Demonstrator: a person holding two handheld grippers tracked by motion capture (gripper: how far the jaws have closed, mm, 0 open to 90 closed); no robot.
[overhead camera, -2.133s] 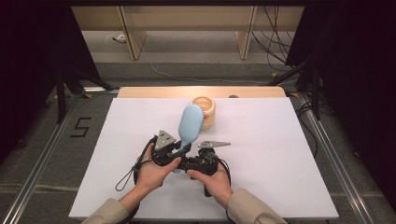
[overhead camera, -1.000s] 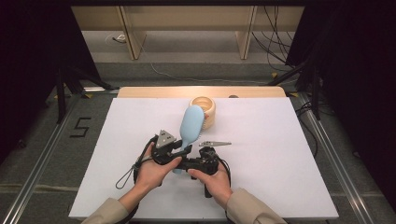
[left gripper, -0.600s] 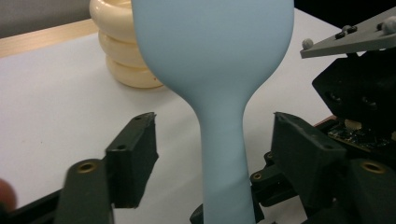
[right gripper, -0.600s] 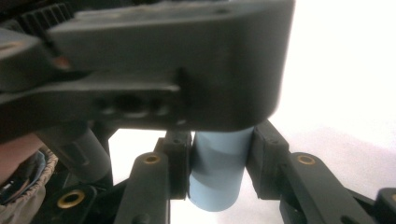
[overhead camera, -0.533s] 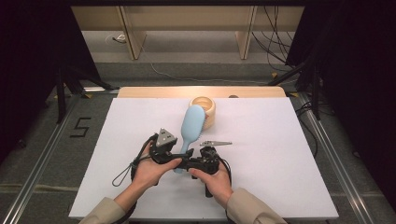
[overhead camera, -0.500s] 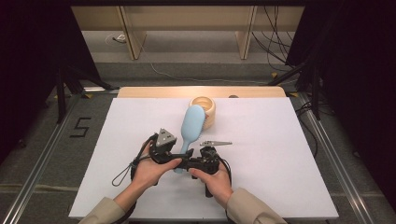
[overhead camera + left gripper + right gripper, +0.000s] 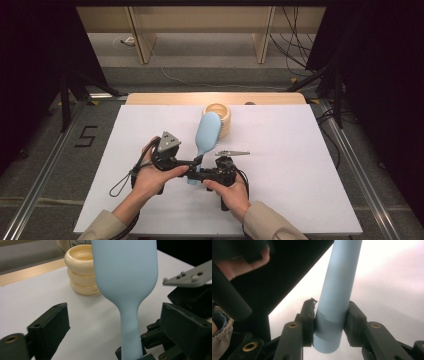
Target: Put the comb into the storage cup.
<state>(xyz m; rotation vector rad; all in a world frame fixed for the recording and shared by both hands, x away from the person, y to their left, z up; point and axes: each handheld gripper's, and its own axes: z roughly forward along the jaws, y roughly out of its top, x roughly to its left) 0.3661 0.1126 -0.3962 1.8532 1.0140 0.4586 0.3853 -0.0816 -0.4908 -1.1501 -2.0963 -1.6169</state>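
Note:
A light blue hairbrush (image 7: 207, 131) is held above the white table, head toward the far side and handle toward me. My right gripper (image 7: 196, 175) is shut on the lower end of the handle (image 7: 329, 322), with a jaw pressed on each side. My left gripper (image 7: 192, 162) comes in from the left and is open. Its two jaws stand wide on either side of the brush handle (image 7: 130, 325) without touching it. The left gripper view also takes in the right gripper's grey plate (image 7: 190, 277) at the right edge.
A cream container shaped like stacked rings (image 7: 218, 114) stands just behind the brush head, near the table's wooden far edge (image 7: 215, 98). The white tabletop (image 7: 300, 165) spreads to both sides. A cable loop (image 7: 122, 182) trails from the left gripper.
My left gripper has drifted a little to the left and away from me. The brush and the right gripper have stayed in place.

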